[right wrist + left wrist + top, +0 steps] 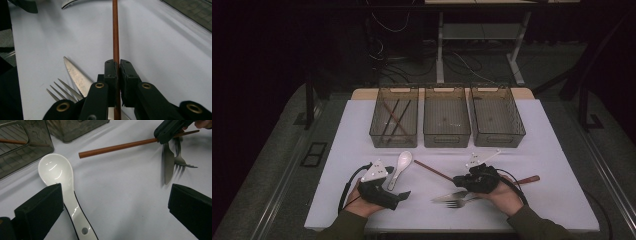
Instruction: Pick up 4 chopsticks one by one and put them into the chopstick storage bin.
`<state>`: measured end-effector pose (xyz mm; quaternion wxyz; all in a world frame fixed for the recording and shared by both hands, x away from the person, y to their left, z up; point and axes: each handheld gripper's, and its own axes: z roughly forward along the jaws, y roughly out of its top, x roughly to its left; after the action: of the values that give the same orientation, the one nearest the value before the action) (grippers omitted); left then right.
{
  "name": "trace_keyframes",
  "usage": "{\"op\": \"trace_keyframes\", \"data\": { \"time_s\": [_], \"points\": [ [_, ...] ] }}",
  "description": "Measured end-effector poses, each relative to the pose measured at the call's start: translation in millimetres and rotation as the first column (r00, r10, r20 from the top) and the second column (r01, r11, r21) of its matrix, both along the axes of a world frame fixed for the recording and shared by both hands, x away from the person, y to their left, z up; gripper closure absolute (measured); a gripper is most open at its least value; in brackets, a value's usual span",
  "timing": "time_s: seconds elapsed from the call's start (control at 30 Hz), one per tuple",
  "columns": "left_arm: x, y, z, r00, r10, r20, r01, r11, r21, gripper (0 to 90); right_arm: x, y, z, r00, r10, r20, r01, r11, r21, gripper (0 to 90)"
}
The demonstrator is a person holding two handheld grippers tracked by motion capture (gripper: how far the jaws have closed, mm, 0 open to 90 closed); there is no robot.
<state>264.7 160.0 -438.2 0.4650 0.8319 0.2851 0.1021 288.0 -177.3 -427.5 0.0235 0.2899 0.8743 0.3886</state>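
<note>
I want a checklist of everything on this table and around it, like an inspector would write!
Surface: white table, bare between items.
Job's things: brown chopstick clamped in right gripper; two more chopsticks in left bin; middle bin and right bin look empty.
Clutter: white ceramic spoon, knife, fork lying on the table.
Grippers: left gripper open beside the spoon; right gripper shut on the chopstick.
Cables: one trails from each gripper; more on the floor beyond.
Surroundings: dark room, desk legs behind.

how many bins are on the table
3, in a row at the table's far edge: left bin holding chopsticks, middle bin, right bin.
</note>
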Motion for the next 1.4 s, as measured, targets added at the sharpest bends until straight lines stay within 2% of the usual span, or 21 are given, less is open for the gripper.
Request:
{"op": "trace_keyframes", "data": {
  "time_s": [0.8, 1.1, 1.4],
  "points": [
    [-0.2, -0.4, -0.2, 1.0000, -0.004, -0.001, 0.004, 1.0000, 0.002, 0.0, 8.1, -14.1, 19.7, 0.9989, -0.036, 0.029, 0.034, 0.9973, 0.064, 84.4],
    [-0.2, -0.9, -0.4, 1.0000, -0.002, -0.002, 0.002, 1.0000, 0.000, 0.0, 17.3, -16.4, 28.2, 0.9973, -0.059, 0.044, 0.055, 0.9944, 0.090, 84.4],
    [0.2, -0.5, -0.4, 1.0000, -0.005, -0.001, 0.005, 1.0000, 0.002, 0.0, 26.2, -11.4, 35.1, 0.9959, -0.068, 0.060, 0.062, 0.9933, 0.097, 84.4]
  ]
}}
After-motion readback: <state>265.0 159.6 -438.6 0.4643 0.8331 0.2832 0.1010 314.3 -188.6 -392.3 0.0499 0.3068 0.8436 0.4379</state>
